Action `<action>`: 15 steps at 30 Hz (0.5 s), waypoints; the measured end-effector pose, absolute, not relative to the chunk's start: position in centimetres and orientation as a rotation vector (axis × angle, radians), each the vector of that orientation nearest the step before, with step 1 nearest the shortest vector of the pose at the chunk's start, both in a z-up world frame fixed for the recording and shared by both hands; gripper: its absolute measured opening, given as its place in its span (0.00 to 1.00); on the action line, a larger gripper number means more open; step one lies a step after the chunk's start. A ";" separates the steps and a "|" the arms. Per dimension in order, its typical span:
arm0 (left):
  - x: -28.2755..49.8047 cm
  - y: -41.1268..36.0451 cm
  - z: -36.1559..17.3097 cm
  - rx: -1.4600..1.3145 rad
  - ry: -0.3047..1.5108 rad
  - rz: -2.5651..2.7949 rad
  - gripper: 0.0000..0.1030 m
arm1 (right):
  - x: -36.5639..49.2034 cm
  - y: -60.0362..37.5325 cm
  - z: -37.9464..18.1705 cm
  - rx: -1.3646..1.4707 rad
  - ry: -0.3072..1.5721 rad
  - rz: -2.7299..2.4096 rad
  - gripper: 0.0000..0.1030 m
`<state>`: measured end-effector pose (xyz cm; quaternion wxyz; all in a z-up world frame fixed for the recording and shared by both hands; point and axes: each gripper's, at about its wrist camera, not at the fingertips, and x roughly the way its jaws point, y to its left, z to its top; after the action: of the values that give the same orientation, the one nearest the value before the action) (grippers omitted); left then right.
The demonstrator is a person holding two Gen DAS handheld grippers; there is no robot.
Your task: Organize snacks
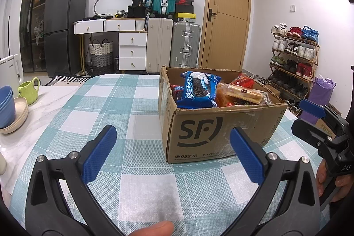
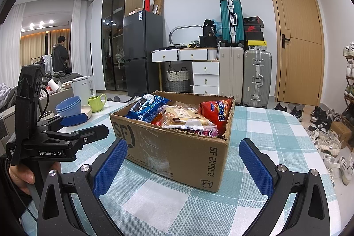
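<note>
Nearest, the left gripper (image 1: 173,153) hovers low over the checked cloth (image 1: 124,107), its blue pads spread wide with nothing between them. The box (image 1: 212,132) stands just ahead of it and a little to its right, not touching; the right-hand pad overlaps the box's front face in the left wrist view. The right gripper (image 2: 183,162) is likewise released and empty, jaws wide, and the box (image 2: 177,147) sits straight ahead of it, one corner turned toward the gap between the pads. Both grippers are level with the box's lower half, the left one beside the right.

The box is open-topped cardboard, printed "SF", resting on the cloth toward the table's far side. Inside, the blue cookie pack (image 1: 199,90) leans at the left, a clear-wrapped cracker pack (image 1: 245,93) lies in the middle, and a red bag (image 2: 218,113) stands against the right wall.

Further left on the marble top are stacked blue bowls (image 2: 68,106) and a green mug (image 2: 96,102). Beyond the table, suitcases (image 1: 172,43) stand by a wooden door (image 1: 227,21).
</note>
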<state>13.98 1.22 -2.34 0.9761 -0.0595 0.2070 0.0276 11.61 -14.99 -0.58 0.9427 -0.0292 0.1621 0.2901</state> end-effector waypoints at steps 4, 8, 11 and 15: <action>14.0 1.2 -2.3 -0.121 0.417 0.056 0.99 | 11.6 -15.0 -0.7 -0.058 0.335 0.594 1.00; 14.1 1.2 -2.4 -0.119 0.418 0.055 0.99 | 11.6 -14.8 -0.7 -0.054 0.335 0.593 1.00; 13.9 1.3 -2.3 -0.119 0.416 0.056 0.99 | 11.6 -14.6 -0.8 -0.057 0.336 0.597 1.00; 13.9 1.3 -2.3 -0.120 0.418 0.056 0.99 | 11.6 -14.6 -0.8 -0.054 0.338 0.597 1.00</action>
<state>13.92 1.27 -2.31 0.9761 -0.0595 0.2072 0.0275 11.59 -14.58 -0.79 0.9413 -0.0266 0.1659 0.2927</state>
